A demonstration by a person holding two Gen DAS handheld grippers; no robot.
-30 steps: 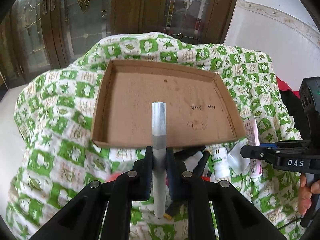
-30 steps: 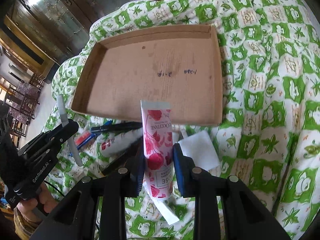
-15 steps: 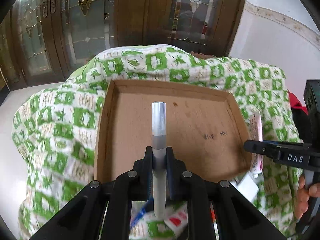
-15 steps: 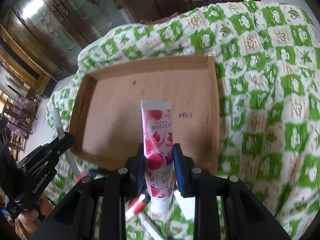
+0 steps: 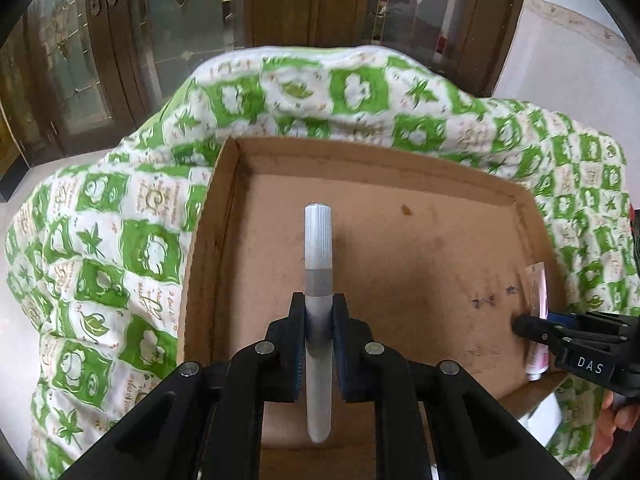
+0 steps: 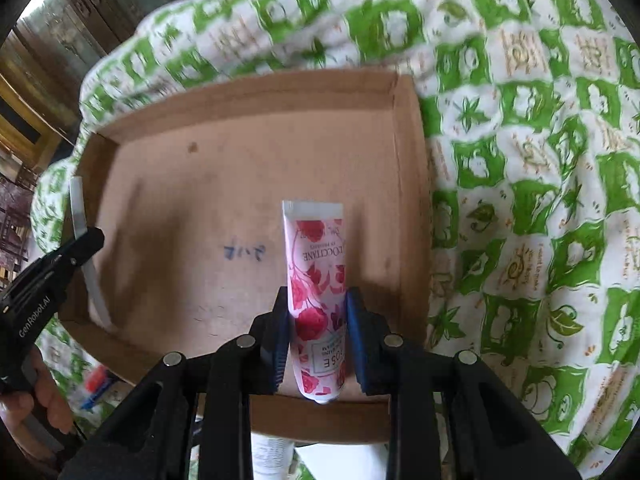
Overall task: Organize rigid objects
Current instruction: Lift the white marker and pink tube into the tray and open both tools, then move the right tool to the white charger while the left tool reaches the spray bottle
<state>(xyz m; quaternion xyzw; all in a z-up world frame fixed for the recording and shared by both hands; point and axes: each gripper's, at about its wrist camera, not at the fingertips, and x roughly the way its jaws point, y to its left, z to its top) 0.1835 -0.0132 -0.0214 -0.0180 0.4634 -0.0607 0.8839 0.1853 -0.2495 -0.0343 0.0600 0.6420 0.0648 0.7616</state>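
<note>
**Both grippers over the tray, each holding an item**

Green-and-white quilt covers the whole work surface, and dark wooden doors with leaded glass stand behind it. On the quilt lies a shallow cardboard tray, its floor bare apart from a few stains and some blue handwriting.

In the left wrist view, the left gripper is closed on a grey marker. Its jaws stand nearly together and pinch the barrel on both sides; the capped end sticks out forward over the left half of the tray floor, and the other end hangs back below the fingers. The marker is clear of the cardboard.

In the right wrist view, the right gripper is clamped on a pink tube printed with roses. The jaws are a little wider apart than the left pair and press on the lower body of the tube. Its flat crimped end points forward over the right part of the tray, and its cap end hangs behind the fingers, above the near wall.

Each gripper shows at the edge of the other's view, over the opposite side wall of the tray. A hand holds the left gripper's grip. Just outside the near wall, on the quilt, lie a red-and-blue pen and a white tube.
</note>
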